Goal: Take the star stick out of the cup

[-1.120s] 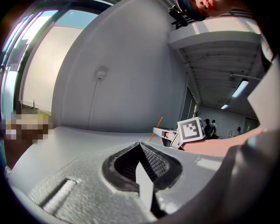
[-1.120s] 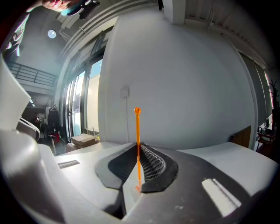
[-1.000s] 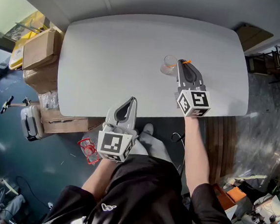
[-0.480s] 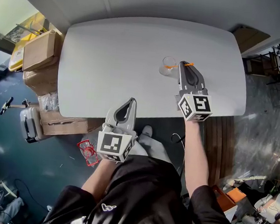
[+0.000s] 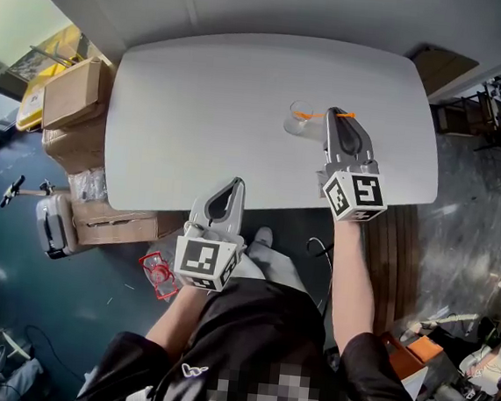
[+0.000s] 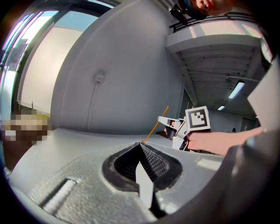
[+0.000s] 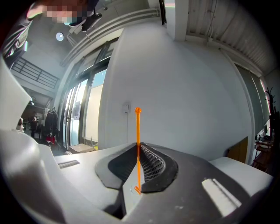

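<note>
My right gripper (image 5: 333,113) is clamped on the orange star stick (image 7: 138,131) just above the clear cup (image 5: 297,120), mid-extraction I judge, though its tip may not have cleared the rim, so next I lift straight up; the left gripper (image 5: 237,180) is closed on nothing

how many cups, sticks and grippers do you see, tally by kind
cup: 1
orange stick: 1
grippers: 2 (left gripper, right gripper)
total: 4
</note>
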The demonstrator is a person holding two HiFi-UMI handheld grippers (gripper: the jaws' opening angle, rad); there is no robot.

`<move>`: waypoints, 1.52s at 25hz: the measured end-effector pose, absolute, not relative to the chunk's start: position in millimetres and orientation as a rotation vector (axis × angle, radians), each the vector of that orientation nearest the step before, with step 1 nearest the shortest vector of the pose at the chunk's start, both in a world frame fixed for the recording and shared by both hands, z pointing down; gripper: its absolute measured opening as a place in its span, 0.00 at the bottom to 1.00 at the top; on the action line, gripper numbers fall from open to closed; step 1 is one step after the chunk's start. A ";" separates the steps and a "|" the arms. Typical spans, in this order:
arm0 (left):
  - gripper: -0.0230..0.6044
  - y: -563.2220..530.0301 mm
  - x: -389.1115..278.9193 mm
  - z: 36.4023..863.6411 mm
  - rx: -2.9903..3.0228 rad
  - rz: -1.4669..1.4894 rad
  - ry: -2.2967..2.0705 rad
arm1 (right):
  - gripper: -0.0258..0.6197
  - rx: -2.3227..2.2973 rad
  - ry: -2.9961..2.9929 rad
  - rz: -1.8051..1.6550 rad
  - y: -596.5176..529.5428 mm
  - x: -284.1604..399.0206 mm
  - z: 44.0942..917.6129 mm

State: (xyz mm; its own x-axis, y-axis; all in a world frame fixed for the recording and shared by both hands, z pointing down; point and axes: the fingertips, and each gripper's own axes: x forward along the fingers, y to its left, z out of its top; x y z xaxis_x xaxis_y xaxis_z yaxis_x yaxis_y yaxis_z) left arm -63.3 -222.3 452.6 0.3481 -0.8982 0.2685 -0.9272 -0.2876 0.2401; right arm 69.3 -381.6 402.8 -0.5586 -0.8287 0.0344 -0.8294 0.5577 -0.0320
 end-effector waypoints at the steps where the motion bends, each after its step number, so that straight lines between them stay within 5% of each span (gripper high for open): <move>1: 0.04 -222.1 -62.5 450.7 2.271 0.106 -1.611 | 0.07 1.471 -2.761 0.065 -380.0 70.0 400.1; 38: 0.04 -224.0 -37.9 414.9 2.423 0.013 -1.517 | 0.07 1.416 -2.728 -0.349 -263.8 68.4 311.9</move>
